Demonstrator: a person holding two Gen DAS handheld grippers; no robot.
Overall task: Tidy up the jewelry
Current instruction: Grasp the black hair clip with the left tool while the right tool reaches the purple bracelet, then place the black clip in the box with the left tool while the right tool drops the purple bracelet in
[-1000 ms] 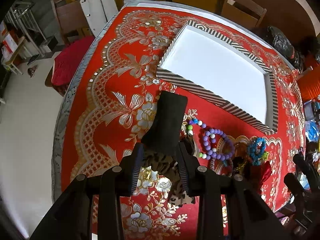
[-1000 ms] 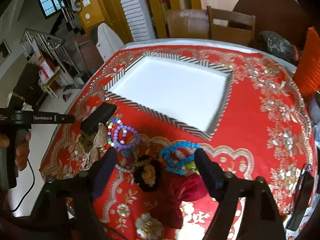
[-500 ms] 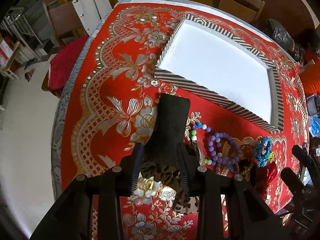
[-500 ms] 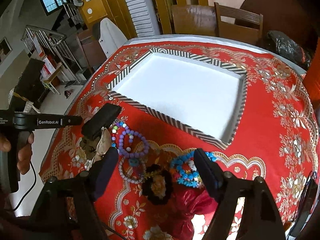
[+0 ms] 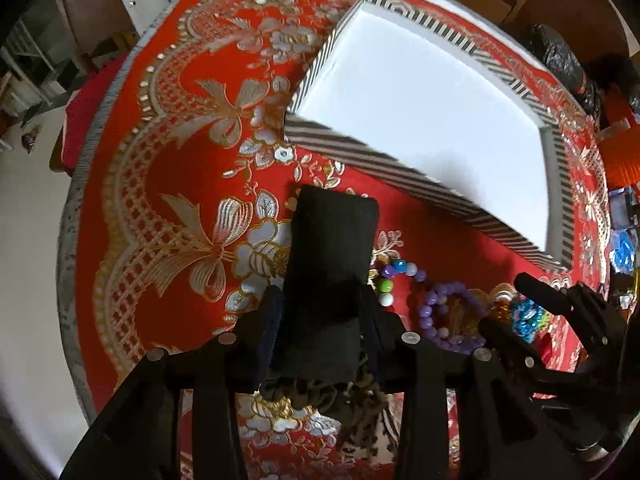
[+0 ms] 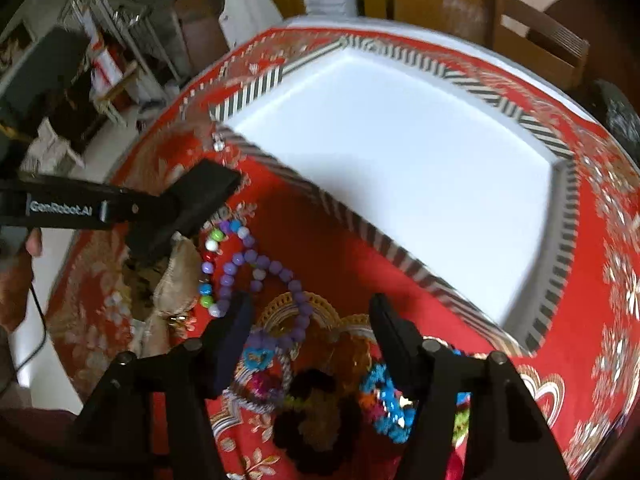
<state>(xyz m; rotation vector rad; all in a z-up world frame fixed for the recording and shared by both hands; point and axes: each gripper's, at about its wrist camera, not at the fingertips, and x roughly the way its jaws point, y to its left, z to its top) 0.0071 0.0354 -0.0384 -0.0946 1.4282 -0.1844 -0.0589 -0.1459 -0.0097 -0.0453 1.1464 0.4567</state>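
- Left gripper [image 5: 320,312]: jaws clamped on a black pad [image 5: 332,264], left of the beads [image 6: 256,276].
- Right gripper [image 6: 310,320]: jaws just narrowing, half open over the jewelry pile [image 6: 320,392], gripping nothing.
- Tray [image 6: 400,256] beyond on the worktop [image 6: 600,360].

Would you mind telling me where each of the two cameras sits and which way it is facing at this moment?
Left wrist: sits on the left gripper, looking steeply down at the red tablecloth and striped tray; its fingers clamp a black pad; the right gripper shows at right.
Right wrist: sits on the right gripper, angled down over the jewelry pile, jaws open and just closing around the purple bead bracelet; a hand and the left gripper show at left.
Shared: tray, tablecloth, purple bracelet, black pad.
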